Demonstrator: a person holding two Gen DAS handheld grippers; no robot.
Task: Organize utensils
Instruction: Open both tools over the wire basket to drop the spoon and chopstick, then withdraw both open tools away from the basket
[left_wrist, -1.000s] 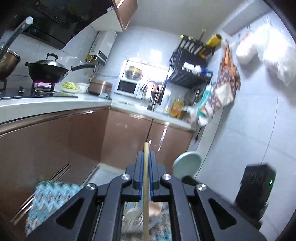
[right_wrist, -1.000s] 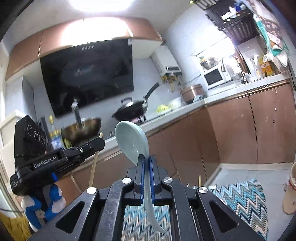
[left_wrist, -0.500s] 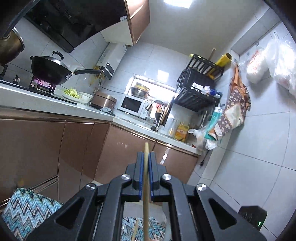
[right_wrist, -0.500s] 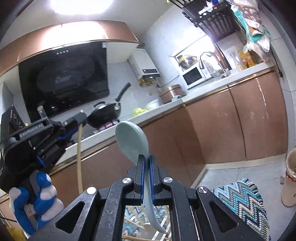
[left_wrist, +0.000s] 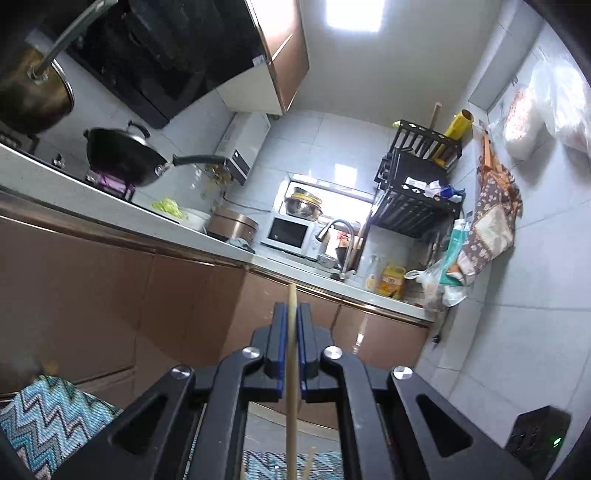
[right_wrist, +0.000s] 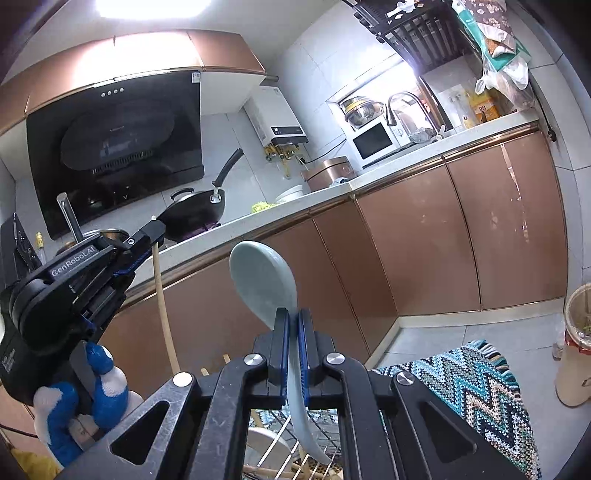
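My left gripper (left_wrist: 291, 314) is shut on a long wooden chopstick (left_wrist: 291, 373) that stands upright between its pads. The same gripper (right_wrist: 147, 236) and chopstick (right_wrist: 164, 314) show at the left of the right wrist view, held by a blue-and-white gloved hand (right_wrist: 79, 402). My right gripper (right_wrist: 291, 321) is shut on the handle of a pale blue-green ceramic spoon (right_wrist: 262, 280), bowl up. Below it lie a wire rack (right_wrist: 284, 443) and more wooden utensils (right_wrist: 280, 470), partly hidden by the gripper.
A brown-fronted counter (right_wrist: 406, 162) runs along the wall with a black wok (right_wrist: 194, 214), a rice cooker (right_wrist: 327, 171), a microwave (right_wrist: 373, 140) and a sink tap (right_wrist: 399, 103). A zigzag rug (right_wrist: 476, 402) covers the floor. A bin (right_wrist: 576, 343) stands at right.
Both grippers have tilted upward and risen, so more ceiling and upper wall shows. The left gripper with its chopstick has moved closer to the right one. Both grips are unchanged.
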